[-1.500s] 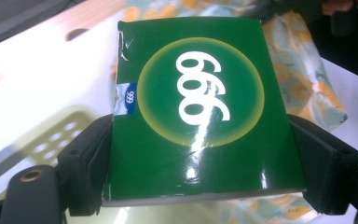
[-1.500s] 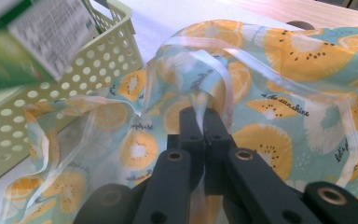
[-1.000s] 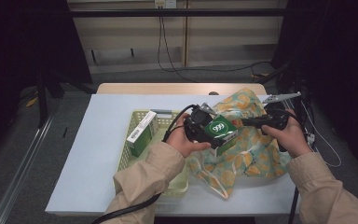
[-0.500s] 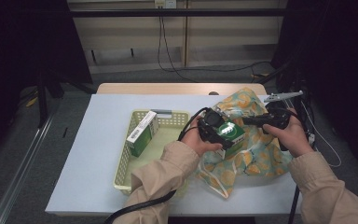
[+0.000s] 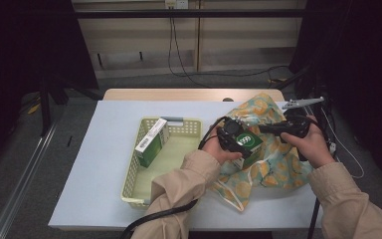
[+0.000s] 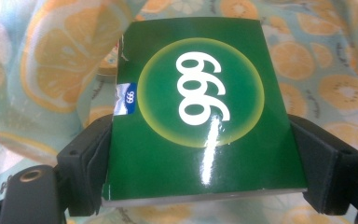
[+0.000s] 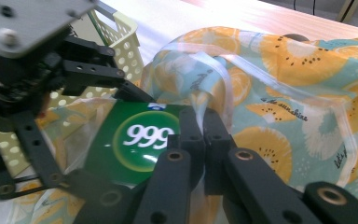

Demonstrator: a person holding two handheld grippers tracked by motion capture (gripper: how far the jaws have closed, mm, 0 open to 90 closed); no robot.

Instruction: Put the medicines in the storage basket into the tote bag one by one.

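Near the table's right edge, the left hand-held gripper (image 5: 242,144) pinched the glossy green cardboard box marked 999 (image 5: 249,142) by its two side faces, light, stiff but crushable and likely slippery, while the right hand-held gripper (image 7: 204,122), pressed together, held the thin lemon-print plastic bag (image 5: 271,164) by its mouth.

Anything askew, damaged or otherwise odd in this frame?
Nothing damaged or spilled. One green-and-white box leans tilted against the yellow basket wall rather than lying flat. The left gripper holds a green box squarely over the fruit-print bag.
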